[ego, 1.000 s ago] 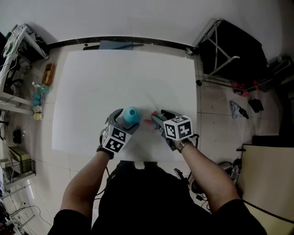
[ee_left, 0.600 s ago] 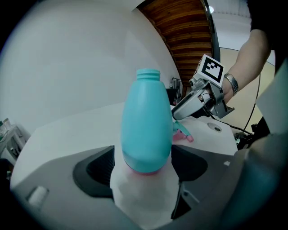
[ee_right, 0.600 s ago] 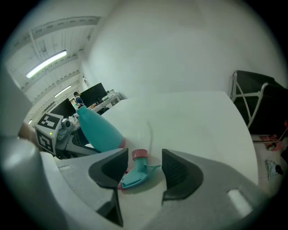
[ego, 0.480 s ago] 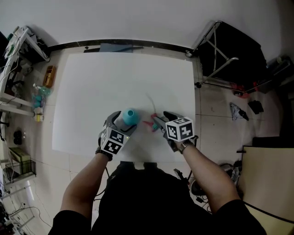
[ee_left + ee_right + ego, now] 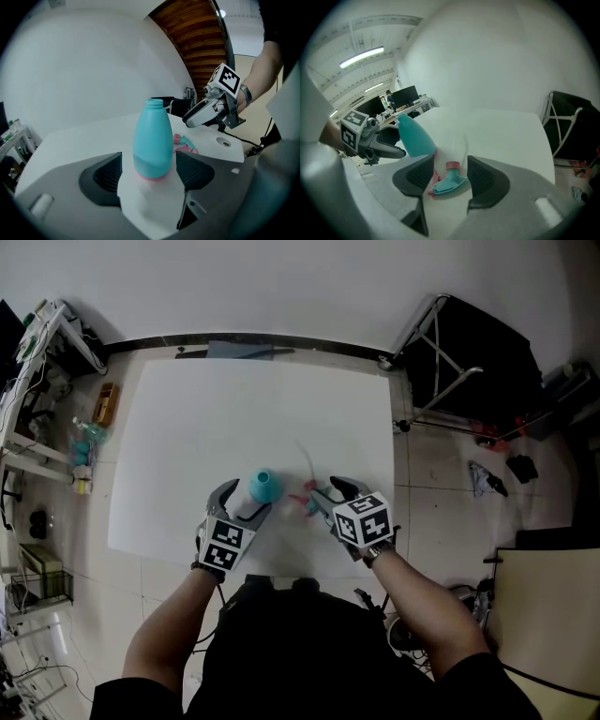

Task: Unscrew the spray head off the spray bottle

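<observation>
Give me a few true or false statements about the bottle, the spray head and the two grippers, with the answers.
1. The bottle stands upright on the table. True.
2. The spray head is screwed onto the bottle. False: it lies on the table, beside the bottle.
3. The spray head lies between the right gripper jaws. True.
4. The left gripper is clamped on the bottle. False: its jaws have just been closing a little, but they stand clear of the bottle between them.
</observation>
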### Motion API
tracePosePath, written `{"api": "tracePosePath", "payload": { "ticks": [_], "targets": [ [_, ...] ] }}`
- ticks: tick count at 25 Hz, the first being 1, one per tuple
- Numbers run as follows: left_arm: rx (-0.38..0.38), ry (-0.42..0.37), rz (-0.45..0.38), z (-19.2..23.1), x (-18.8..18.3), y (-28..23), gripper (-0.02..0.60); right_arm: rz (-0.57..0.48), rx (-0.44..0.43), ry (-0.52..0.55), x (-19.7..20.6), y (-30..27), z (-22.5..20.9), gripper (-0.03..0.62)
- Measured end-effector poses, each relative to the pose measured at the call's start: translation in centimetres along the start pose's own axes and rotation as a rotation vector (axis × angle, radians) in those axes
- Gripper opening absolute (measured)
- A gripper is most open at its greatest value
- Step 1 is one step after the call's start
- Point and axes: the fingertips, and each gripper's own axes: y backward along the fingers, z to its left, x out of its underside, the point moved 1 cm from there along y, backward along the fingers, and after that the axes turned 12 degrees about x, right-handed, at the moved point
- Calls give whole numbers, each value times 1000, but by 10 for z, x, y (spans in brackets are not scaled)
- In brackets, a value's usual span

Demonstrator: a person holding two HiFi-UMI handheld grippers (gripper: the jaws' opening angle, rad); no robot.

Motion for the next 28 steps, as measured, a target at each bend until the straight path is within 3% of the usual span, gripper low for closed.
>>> {"api": "tracePosePath", "payload": {
  "ticks": [12,23,28],
  "targets": [
    [-24,79,-157,-31,-38,40,258,-134,-32,69,-28,36,34,80],
    [31,39,-212,-64,-76,39,140,-165,-36,89,-39,46,47,0],
    [32,31,-216,-69,-80,39,85,-173,-42,114,-42,51,54,-8]
  ]
}}
